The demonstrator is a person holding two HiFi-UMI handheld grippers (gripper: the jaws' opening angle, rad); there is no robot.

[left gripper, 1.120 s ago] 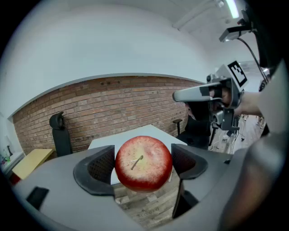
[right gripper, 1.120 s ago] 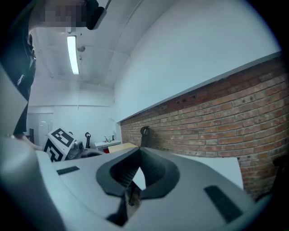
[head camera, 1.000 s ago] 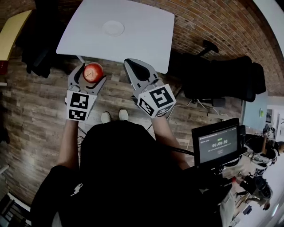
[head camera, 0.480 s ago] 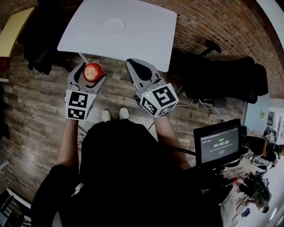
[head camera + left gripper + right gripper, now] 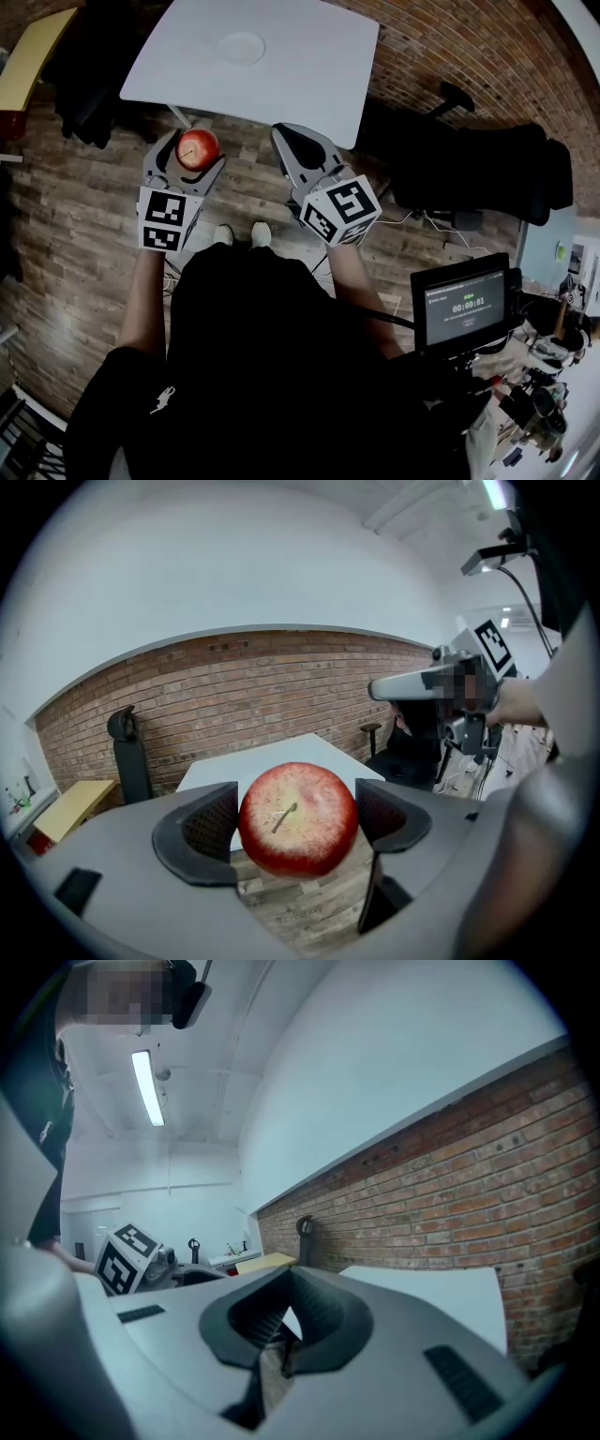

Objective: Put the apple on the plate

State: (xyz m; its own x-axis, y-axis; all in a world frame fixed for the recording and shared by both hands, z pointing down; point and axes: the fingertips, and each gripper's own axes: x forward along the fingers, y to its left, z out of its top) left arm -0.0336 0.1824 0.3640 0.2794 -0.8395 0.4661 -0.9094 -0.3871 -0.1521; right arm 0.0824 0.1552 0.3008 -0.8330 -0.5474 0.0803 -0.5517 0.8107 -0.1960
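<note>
A red apple [image 5: 198, 148] sits between the jaws of my left gripper [image 5: 194, 152], which is shut on it over the wooden floor, just short of the white table [image 5: 309, 66]. A white plate [image 5: 241, 47] lies near the table's middle, beyond both grippers. In the left gripper view the apple [image 5: 298, 817] fills the gap between the dark pads [image 5: 202, 832], stem toward the camera, and it hides the plate. My right gripper [image 5: 302, 148] hangs beside it near the table's front edge, shut with nothing in it; its tips meet in the right gripper view [image 5: 287, 1305].
A black office chair [image 5: 469, 159] stands right of the table. A small monitor [image 5: 461, 305] is at the lower right. A yellow table [image 5: 28, 56] and dark furniture [image 5: 84, 103] stand at the left. The brick wall [image 5: 253, 686] rises behind the white table.
Both grippers have edged slightly toward the table. The apple stays gripped in the left one, and the right one stays shut.
</note>
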